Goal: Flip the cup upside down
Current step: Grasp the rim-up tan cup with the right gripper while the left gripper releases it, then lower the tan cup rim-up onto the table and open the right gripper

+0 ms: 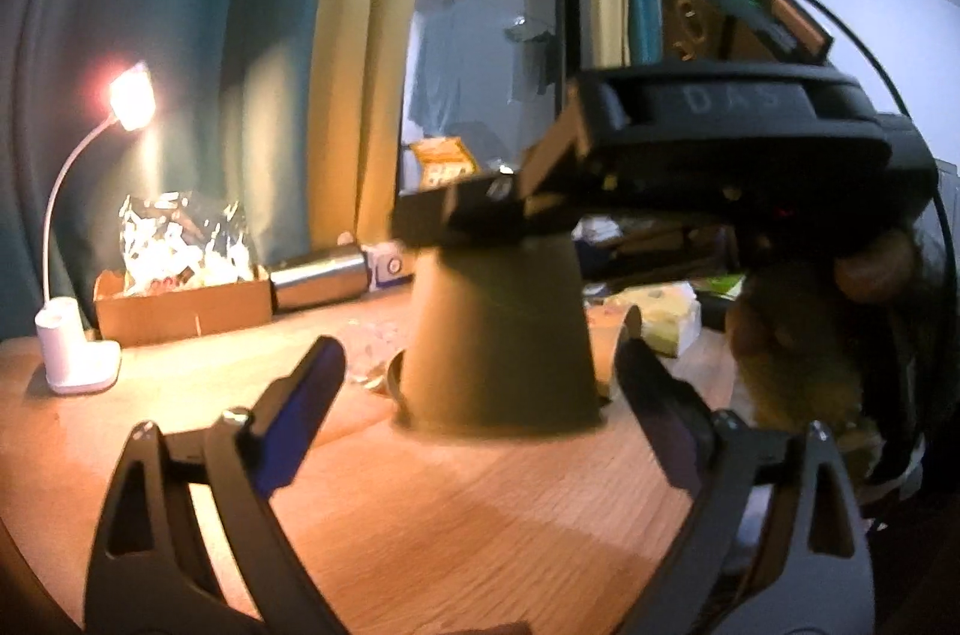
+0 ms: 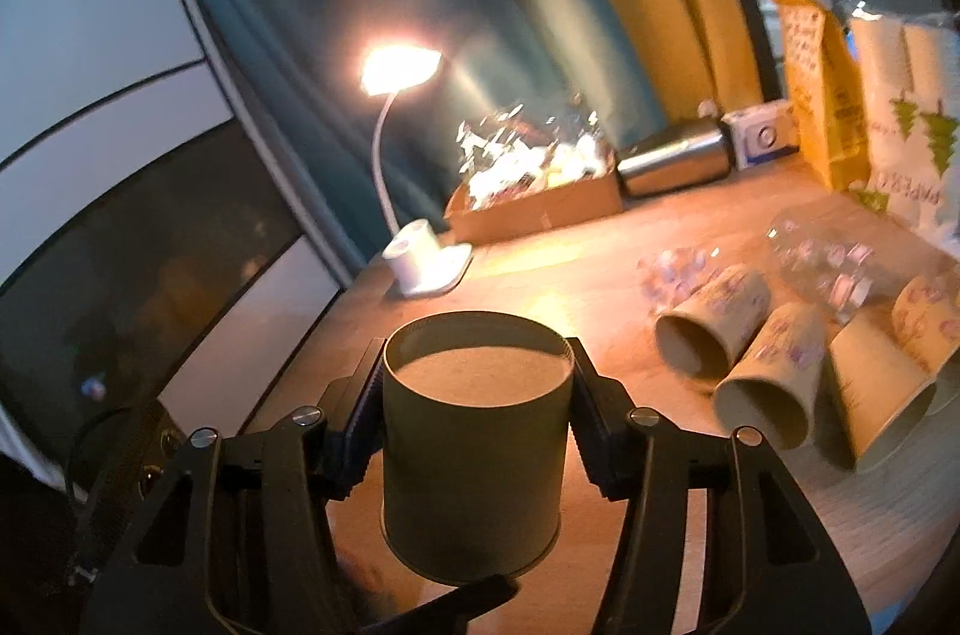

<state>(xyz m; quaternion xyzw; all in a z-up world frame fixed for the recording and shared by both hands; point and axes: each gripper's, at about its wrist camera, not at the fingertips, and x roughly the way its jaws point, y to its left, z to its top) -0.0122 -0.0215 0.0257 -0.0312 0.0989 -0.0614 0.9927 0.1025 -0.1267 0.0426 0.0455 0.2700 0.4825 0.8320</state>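
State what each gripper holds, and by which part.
Right gripper clamps the inverted paper cup by its sides near the base. Left gripper is open, holding nothing.

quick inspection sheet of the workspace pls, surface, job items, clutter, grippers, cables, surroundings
surface: wooden table, lit warm by the lamp.
job's things: brown paper cup stands upside down, wide rim on the table, base up.
clutter: white desk lamp, lit; cardboard tray of foil wrappers; steel flask on its side; paper cups lying on their sides; clear plastic bottles; yellow bag.
grippers: right gripper shut on the cup near its base; left gripper open, fingers either side of the cup, not touching.
cables: black cable loops off the right gripper's body.
surroundings: teal and yellow curtains, a window behind.
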